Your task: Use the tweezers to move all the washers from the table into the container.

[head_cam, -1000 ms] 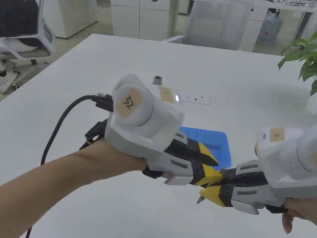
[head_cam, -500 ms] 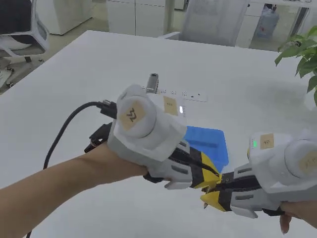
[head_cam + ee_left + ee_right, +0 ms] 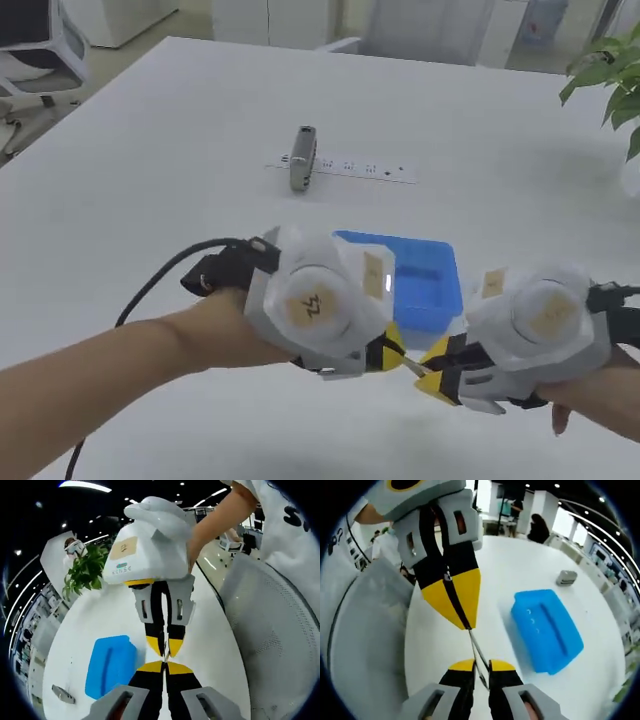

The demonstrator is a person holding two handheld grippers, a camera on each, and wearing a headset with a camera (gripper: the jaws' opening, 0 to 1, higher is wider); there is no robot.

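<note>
Tabletop [image 3: 180,130], left tool [image 3: 165,663], right tool [image 3: 482,666] pinching tweezers [image 3: 474,647]

Opposed gripper views and downward head view share the container [image 3: 430,290].

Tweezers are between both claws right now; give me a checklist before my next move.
1. Tweezers gripped: ok, left claw and right claw both shut on them.
2. Tweezers free for picking: not ok, each claw clamps one end.
3. Blue container open, near the claws: ok.
4. Washers on the table located: cannot tell.
5. Power strip away from the claws: ok.
</note>
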